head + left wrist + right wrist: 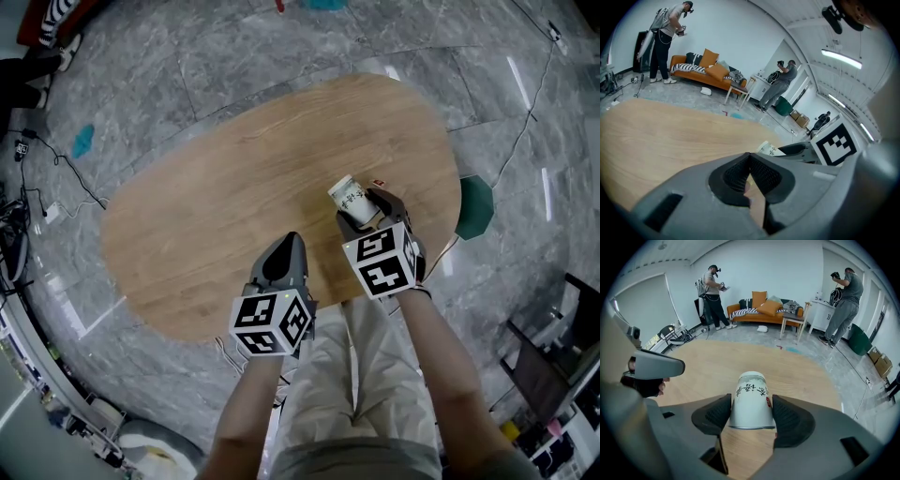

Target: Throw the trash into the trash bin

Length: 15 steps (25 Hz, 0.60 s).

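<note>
The right gripper [750, 404] is clamped on the paper cup [751, 392], near the table's [206, 216] right edge. The left gripper [750, 159] has its 2 jaws together, empty. The pickup looks done. Next, carry the cup to what looks like a green bin [475, 206] just off that edge.

left hand-held gripper [287, 240], right hand-held gripper [364, 208]: grey, black ribbed pads [711, 416] | cubes [272, 323]: white, black squares | trousers [361, 375]: beige

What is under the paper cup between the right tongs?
Bare wooden table shows under the paper cup, gripped by the right tongs. The cup hides the spot beneath, so contact with the wood cannot be seen.
</note>
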Tool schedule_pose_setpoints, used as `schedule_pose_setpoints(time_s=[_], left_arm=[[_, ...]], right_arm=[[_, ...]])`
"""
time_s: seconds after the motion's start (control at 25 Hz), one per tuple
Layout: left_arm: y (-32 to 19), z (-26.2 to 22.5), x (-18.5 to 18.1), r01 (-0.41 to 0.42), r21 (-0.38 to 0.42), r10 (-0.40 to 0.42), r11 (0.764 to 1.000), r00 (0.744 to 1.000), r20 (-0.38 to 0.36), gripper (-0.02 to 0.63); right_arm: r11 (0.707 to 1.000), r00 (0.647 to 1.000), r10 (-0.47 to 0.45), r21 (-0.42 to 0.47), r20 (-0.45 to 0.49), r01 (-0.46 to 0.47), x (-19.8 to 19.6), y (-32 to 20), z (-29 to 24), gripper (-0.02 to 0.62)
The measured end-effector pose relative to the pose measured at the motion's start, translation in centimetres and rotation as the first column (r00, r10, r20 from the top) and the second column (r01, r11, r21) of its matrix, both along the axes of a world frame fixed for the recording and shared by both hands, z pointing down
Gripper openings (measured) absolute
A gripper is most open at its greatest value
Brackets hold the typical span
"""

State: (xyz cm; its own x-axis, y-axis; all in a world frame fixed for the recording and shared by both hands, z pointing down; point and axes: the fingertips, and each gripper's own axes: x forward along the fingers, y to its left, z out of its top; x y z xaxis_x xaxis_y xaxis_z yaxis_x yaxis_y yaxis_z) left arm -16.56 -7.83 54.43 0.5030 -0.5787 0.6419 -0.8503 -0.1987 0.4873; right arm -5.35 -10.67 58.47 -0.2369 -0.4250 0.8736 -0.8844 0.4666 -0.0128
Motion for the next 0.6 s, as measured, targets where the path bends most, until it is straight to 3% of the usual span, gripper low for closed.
schedule_pose_setpoints(time_s=[0.6], left_arm=[[-0.3, -5.3, 1.2, -0.009, 0.031, 0.009, 0.999, 1.000, -0.007, 0.000]], right_arm=[[0.999, 1.000, 0.023, 0.049, 0.011, -0.024, 0.8, -0.1, -6.6, 0.255]])
